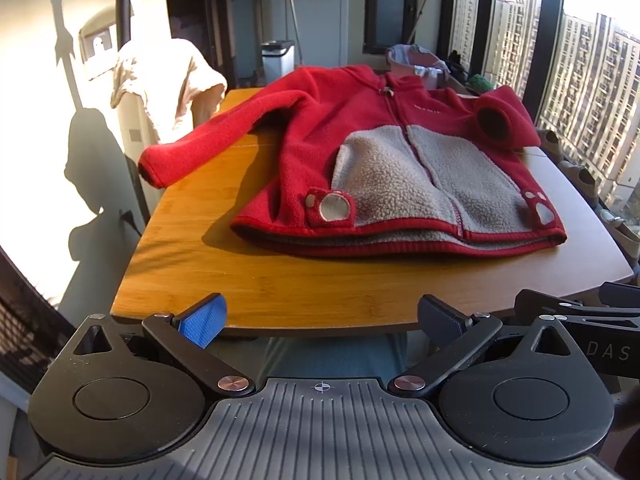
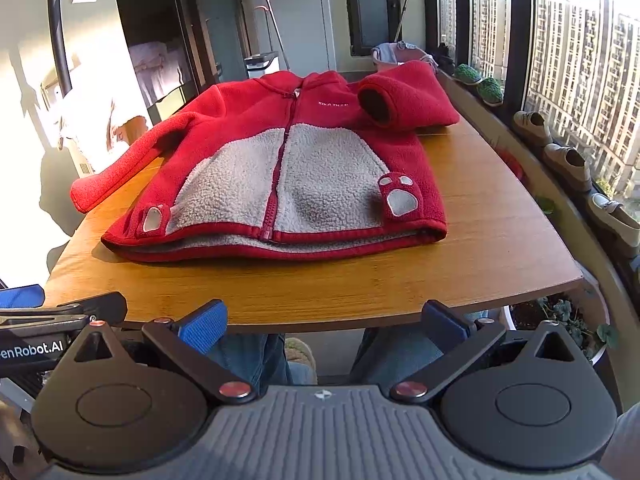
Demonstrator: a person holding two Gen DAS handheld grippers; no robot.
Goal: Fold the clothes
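Jacket: a red fleece jacket (image 1: 384,160) with grey fuzzy front panels lies flat in the middle of the frame, zipped up, front side up. Its bottom hem faces the cameras.
Sleeves: one sleeve (image 1: 208,144) stretches out to the left of the frame, and its cuff hangs past the surface edge. The other sleeve (image 2: 400,98) is bent over at the upper right, with the dark hole of its cuff facing us.
Paw patches: two little paw shapes sit low on the jacket, one near each bottom corner (image 2: 400,198).
Surface: a brown wooden surface (image 1: 240,280) holds the jacket. Its near edge runs just above both claws.
Left claw: the left claw (image 1: 320,318) is at the bottom of the frame, spread wide, with nothing in it. It is well apart from the jacket.
Right claw: the right claw (image 2: 326,322) is also low in its frame, spread wide and holding nothing, short of the surface edge.
Person: legs in blue jeans (image 2: 256,356) show under the surface.
Window side: shoes (image 2: 568,160) line the sill on the right of the frame.
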